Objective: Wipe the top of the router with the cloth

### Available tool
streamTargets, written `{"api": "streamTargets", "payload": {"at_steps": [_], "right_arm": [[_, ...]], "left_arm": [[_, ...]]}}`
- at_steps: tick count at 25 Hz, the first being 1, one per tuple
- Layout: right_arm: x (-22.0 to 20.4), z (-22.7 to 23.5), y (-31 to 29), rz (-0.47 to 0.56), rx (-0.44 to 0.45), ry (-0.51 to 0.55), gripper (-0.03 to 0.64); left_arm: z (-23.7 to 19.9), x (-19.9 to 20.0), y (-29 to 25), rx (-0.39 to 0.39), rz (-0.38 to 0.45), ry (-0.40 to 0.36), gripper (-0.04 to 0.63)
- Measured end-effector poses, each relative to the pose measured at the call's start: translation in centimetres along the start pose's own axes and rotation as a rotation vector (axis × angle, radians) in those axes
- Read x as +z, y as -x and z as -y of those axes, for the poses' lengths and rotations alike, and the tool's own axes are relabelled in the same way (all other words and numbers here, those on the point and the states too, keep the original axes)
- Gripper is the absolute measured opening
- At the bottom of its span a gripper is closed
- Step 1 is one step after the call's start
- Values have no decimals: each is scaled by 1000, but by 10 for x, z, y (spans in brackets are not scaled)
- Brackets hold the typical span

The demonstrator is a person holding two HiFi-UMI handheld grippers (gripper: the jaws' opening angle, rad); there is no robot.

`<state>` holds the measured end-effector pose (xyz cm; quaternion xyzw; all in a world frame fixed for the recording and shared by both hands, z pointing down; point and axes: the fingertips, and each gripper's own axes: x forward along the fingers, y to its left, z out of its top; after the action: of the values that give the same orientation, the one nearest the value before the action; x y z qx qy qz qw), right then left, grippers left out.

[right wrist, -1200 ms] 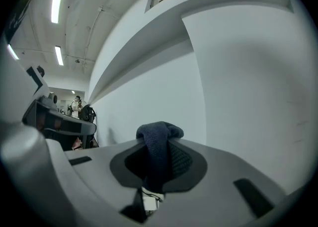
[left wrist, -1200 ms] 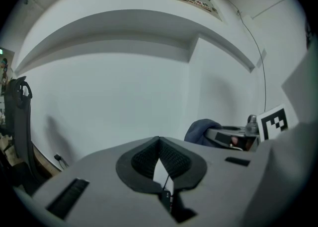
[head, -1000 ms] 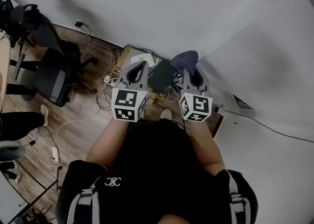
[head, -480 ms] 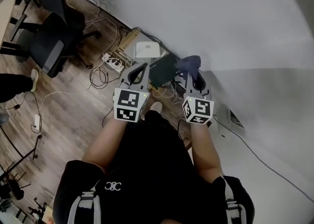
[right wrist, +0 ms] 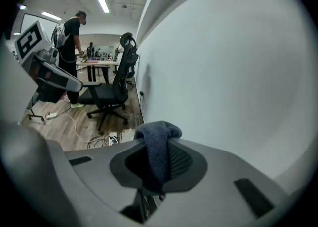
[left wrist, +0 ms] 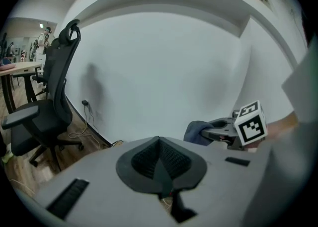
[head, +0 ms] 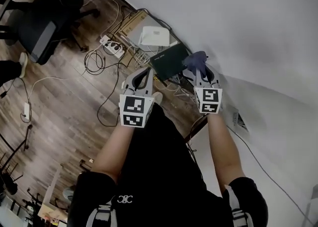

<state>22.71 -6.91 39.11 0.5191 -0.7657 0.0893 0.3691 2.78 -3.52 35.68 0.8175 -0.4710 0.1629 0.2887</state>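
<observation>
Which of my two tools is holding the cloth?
The right tool: its jaws pinch the blue cloth. The left tool is shut on nothing.

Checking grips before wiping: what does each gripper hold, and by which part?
Right tongs grip the blue cloth by a bunched fold; left tongs are shut on nothing.
</observation>
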Motion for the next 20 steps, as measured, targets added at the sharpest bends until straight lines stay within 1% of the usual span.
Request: {"api": "streamTargets", "payload": {"at_steps": [3,7,11,15,17,20], "right_arm": [[-26,-3,-31,-74,33,87,35],[-61,-8,-80,-162,54,255,35],[-105,-10,-120,-233,76,337,35],[-154,-8,-160,-377,103,422,35],[-176,-9,-179,-460,122,423,35],[-202,-9,-201,-571,140,356,35]], "left_arm": [[-11,-35,-21,5,-39,2,-2],[-25,-72,-56,2,-63,13,-2],[-31,-108,-86,-30,-87,3,-2],[-40,-146,-103,-60,-130,-23,-2],[-47,-169,-112,-64,-162,-36,-2],[-61,-197,-121,-59,-202,-34,-2]]}}
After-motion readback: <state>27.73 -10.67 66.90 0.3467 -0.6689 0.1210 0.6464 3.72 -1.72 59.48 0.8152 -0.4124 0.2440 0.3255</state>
